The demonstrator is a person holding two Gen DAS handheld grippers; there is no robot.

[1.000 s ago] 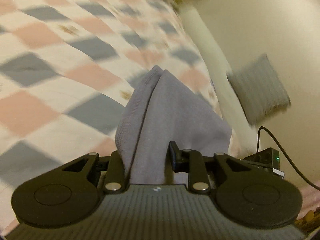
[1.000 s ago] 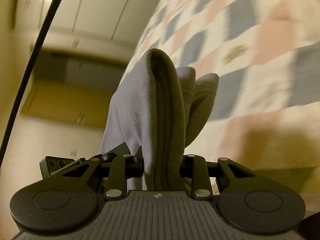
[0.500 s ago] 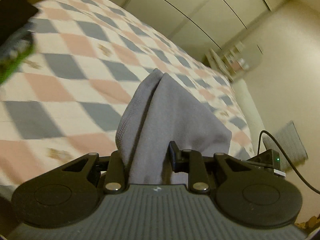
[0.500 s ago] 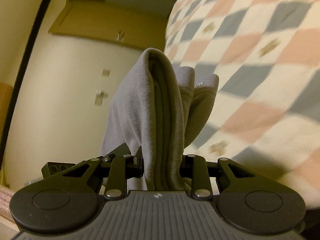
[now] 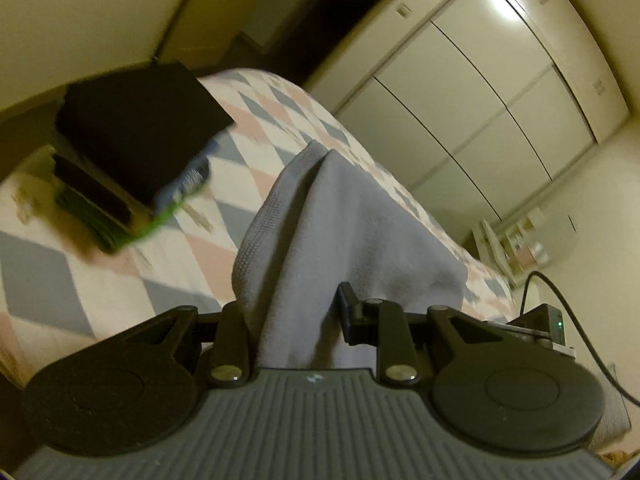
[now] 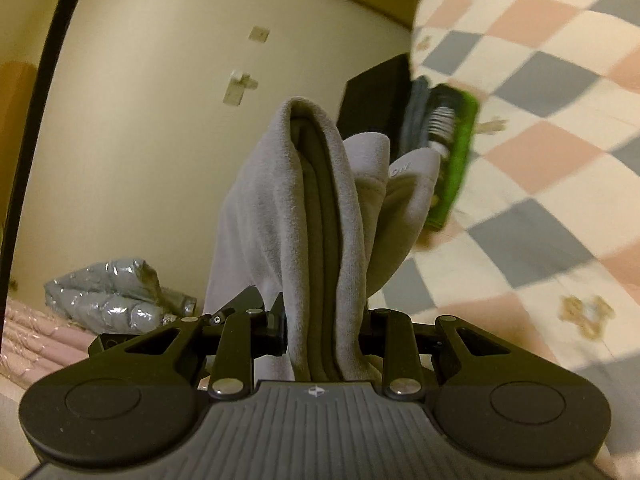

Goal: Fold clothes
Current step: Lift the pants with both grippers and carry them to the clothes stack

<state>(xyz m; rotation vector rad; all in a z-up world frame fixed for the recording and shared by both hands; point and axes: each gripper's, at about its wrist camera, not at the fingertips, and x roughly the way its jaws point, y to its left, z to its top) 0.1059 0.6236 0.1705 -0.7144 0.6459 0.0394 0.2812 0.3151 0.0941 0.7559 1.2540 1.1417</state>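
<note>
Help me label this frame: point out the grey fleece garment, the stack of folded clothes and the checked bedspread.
grey fleece garment (image 5: 352, 240), left wrist view, broad face above the jaws.
stack of folded clothes (image 5: 140, 140), left wrist view, black top piece.
checked bedspread (image 6: 540, 152), right wrist view, bare pink patch.

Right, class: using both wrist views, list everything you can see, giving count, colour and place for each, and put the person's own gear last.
grey garment: one, lilac-grey, folded and bunched, held up above the bed between both grippers.
bedspread: one, cream with pink and grey diamonds, covering the bed.
stack of folded clothes: one pile, black on top with blue and green below, on the bedspread.
wardrobe doors: several panels, cream, behind the bed.
puffer jacket: one, shiny silver-grey, low by the wall.
cable: one, black, near the left gripper.
left gripper: one, black, jaws closed on the garment.
right gripper: one, black, jaws closed on the garment.
</note>
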